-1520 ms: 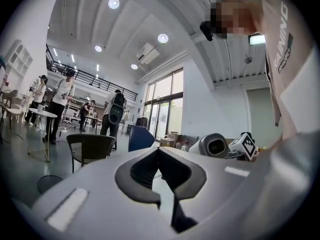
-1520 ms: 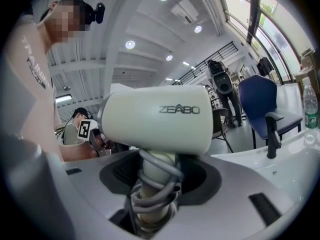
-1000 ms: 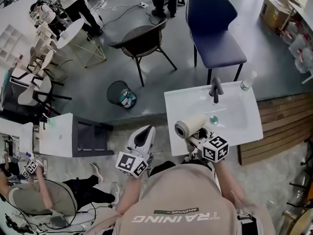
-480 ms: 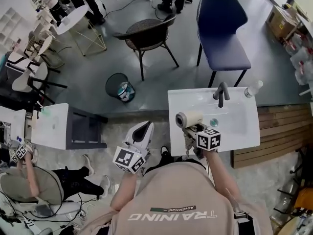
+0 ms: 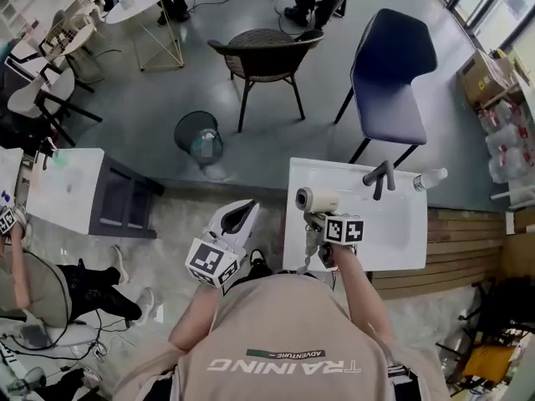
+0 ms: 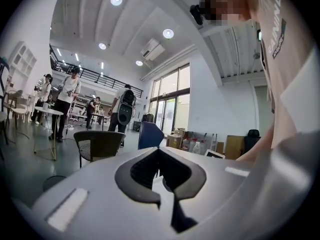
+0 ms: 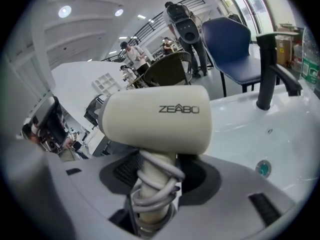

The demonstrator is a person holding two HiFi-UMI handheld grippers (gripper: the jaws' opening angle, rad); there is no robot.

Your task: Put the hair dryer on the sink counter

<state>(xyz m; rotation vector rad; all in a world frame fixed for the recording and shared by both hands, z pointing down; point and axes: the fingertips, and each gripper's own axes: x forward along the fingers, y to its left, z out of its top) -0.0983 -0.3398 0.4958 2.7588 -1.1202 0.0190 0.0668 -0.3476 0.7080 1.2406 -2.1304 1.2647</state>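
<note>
head view: the sink counter (image 5: 401, 236) is a white slab right of centre. the hair dryer (image 5: 316, 199) is over its left strip, just inside the left edge, barrel lying across. the right gripper (image 5: 318, 221) holds it from the front. there's bare counter to the dryer's right and toward the front. the faucet (image 5: 380, 176) stands at the back edge and a bottle (image 5: 429, 179) at the back right corner, both apart from the dryer. the left gripper (image 5: 244, 214) is off the counter's left edge over open floor, w/ a white cabinet (image 5: 63, 190) well apart on its left. the person's torso covers the counter's front edge, and the right fingers are hidden under the dryer here. left gripper view: the left gripper (image 6: 157, 151) has its jaws together w/ nothing between. the person's body fills the right side, so the counter is barely seen. right gripper view: the right gripper (image 7: 157, 171) clamps the hair dryer (image 7: 155, 116) by its handle, cord wound round it. the handle's lower end is cut off by the gripper body. the faucet (image 7: 267, 69) and drain (image 7: 263, 168) are off to the right w/ clear basin between. can't tell if the dryer touches the counter.
</note>
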